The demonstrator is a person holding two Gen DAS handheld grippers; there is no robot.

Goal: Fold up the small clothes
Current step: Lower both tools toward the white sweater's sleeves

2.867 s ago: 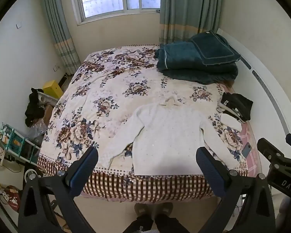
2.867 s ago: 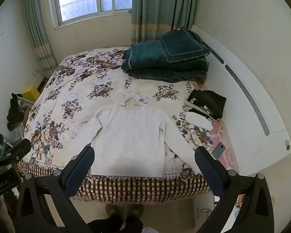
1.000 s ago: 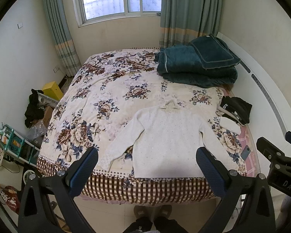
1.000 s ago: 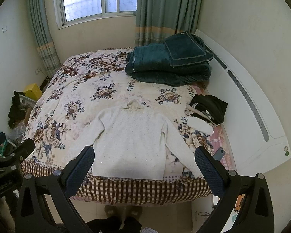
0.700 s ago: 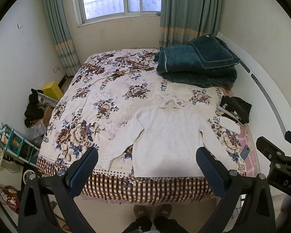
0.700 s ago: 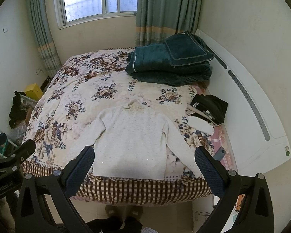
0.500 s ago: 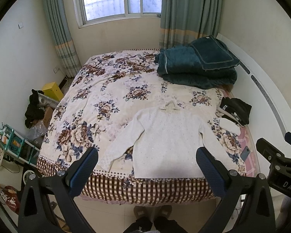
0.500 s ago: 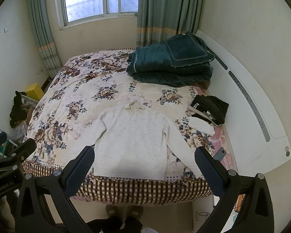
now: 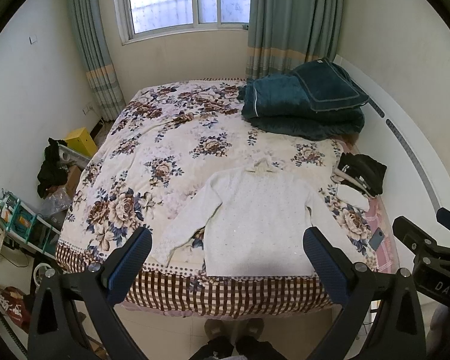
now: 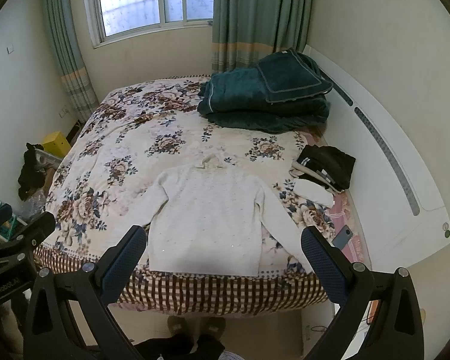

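Note:
A small white knitted sweater (image 9: 255, 216) (image 10: 207, 210) lies flat near the front edge of the floral bed (image 9: 153, 156) (image 10: 120, 156), collar away from me and both sleeves spread out. My left gripper (image 9: 226, 240) hangs open above the bed's front edge, well short of the sweater's hem. My right gripper (image 10: 223, 240) is open too, held at about the same height and distance. Neither holds anything. Each gripper shows at the edge of the other's view.
Folded teal blankets (image 9: 303, 102) (image 10: 267, 96) sit at the far right of the bed. Black and white clothes (image 9: 360, 177) (image 10: 324, 168) and a phone (image 10: 343, 235) lie along the right edge by the white headboard (image 10: 390, 162). Clutter (image 9: 54, 165) fills the floor left. Slippered feet (image 10: 195, 327) stand below.
Both views have drawn back and tilted up slightly, so the bed and sweater sit a little lower and farther. The sweater has not moved and both grippers stay open.

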